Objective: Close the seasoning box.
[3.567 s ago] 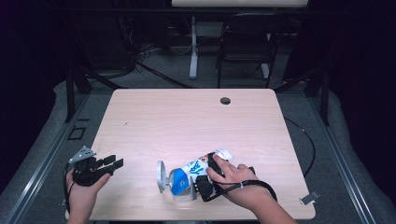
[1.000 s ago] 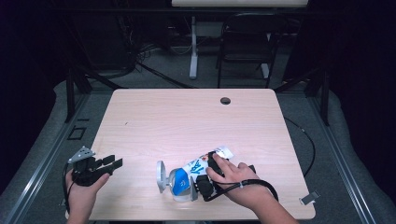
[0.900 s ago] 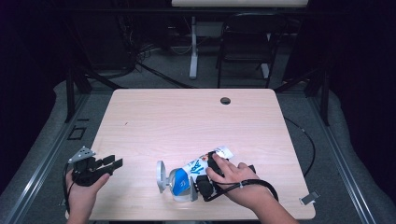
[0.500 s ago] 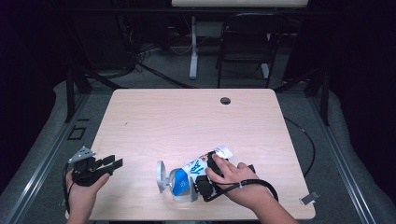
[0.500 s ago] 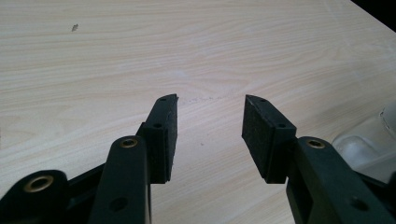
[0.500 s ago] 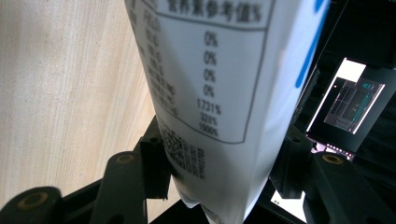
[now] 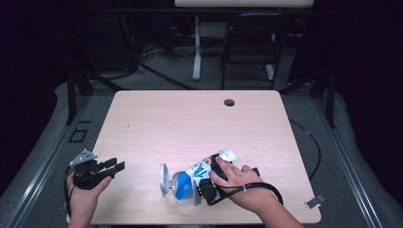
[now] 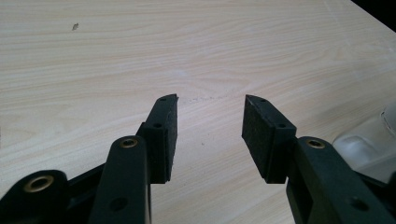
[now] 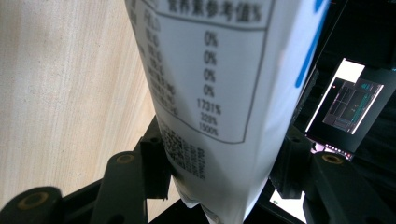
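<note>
A white pouch (image 7: pixel 200 169) with blue print lies near the front edge of the wooden table (image 7: pixel 190 118), right of centre. My right gripper (image 7: pixel 194 184) lies on its side there under a hand, its jaws closed on the pouch. In the right gripper view the pouch (image 9: pixel 219 93) shows a printed nutrition table and stands between both pads. My left gripper (image 7: pixel 113 167) is held at the table's front left corner, open, with nothing between its jaws. In the left gripper view the left gripper (image 8: pixel 210 122) points across bare wood.
A dark round hole (image 7: pixel 229 102) sits near the table's far edge. A chair (image 7: pixel 252 42) and a white stand (image 7: pixel 196 47) are behind the table. A pale rounded object (image 8: pixel 373 135) lies at the right edge of the left gripper view.
</note>
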A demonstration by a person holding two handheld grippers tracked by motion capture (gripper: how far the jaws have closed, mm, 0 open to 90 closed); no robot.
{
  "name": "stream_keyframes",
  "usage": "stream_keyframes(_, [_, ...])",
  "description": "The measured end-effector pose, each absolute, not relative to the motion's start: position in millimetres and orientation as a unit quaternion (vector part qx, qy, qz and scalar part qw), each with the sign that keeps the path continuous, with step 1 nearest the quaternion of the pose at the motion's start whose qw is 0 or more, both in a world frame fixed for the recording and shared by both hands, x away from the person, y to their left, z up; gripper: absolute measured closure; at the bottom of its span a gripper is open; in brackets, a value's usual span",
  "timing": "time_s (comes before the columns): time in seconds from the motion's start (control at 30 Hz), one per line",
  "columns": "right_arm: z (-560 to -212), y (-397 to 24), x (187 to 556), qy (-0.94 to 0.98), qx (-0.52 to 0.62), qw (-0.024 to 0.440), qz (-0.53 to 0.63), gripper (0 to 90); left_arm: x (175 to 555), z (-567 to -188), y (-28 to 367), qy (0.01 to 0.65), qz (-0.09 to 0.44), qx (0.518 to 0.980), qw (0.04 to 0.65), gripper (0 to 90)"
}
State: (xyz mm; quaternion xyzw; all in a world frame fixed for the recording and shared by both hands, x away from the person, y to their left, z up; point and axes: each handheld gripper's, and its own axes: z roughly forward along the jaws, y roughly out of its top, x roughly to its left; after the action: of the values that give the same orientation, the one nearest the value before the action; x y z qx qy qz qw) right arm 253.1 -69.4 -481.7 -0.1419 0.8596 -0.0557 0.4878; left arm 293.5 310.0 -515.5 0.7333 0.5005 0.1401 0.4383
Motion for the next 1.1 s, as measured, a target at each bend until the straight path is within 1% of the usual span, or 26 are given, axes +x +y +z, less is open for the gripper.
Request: stream_keyframes(1.1, [-480.8, -67.8, 251.3, 0.854, -0.150, 0.493, -0.071, 49.8, 293.9, -516.0, 310.2, 0.500, 0.140, 0.734, 0.437, 56.2])
